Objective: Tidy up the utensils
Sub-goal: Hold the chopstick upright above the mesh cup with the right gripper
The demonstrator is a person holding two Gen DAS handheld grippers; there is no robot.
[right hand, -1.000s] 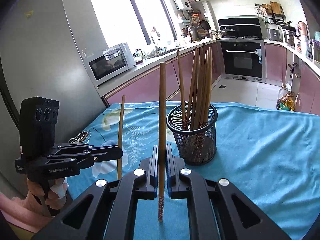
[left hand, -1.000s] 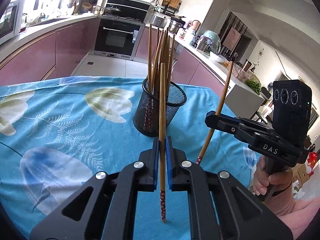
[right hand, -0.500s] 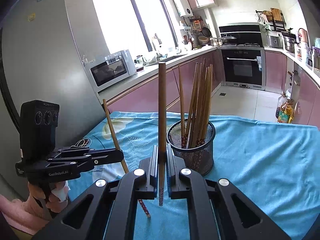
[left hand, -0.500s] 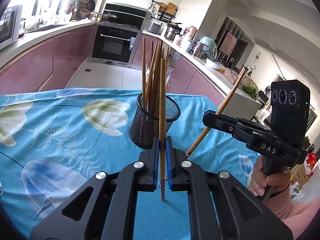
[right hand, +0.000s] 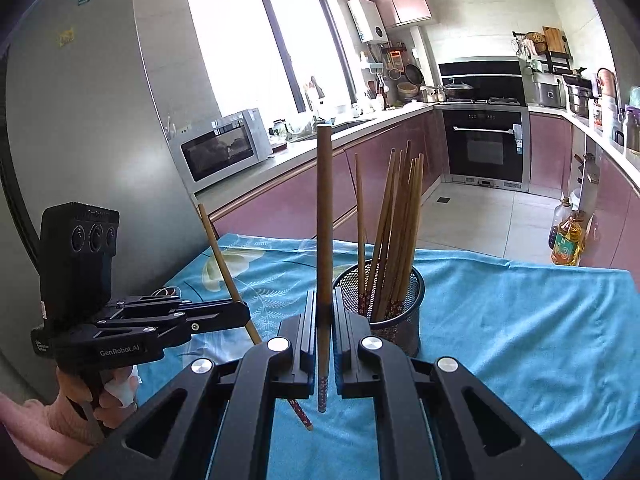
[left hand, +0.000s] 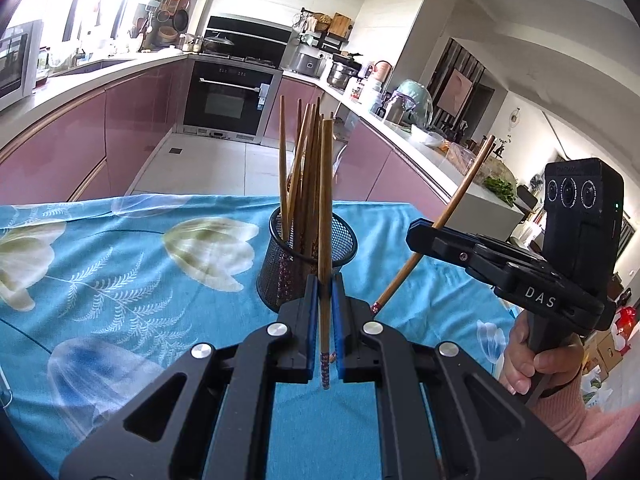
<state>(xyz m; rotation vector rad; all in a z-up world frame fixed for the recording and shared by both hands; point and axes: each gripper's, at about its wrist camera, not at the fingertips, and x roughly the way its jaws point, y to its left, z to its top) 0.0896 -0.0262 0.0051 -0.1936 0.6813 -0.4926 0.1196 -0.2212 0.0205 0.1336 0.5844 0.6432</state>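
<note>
Legibly, "DAS" right tongs point(left hand: 416, 236), "GenRobot.AI" left tongs point(right hand: 240, 316)

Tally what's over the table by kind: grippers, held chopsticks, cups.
Grippers: 2, left gripper and right gripper
Held chopsticks: 2, left chopstick and right chopstick
Cups: 1, mesh cup
Total: 5; the chopsticks inside the cup are too bunched to count.

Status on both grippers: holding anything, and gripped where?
Each is shut on one brown wooden chopstick, clamped near its patterned lower end: left gripper on left chopstick, right gripper on right chopstick.
</note>
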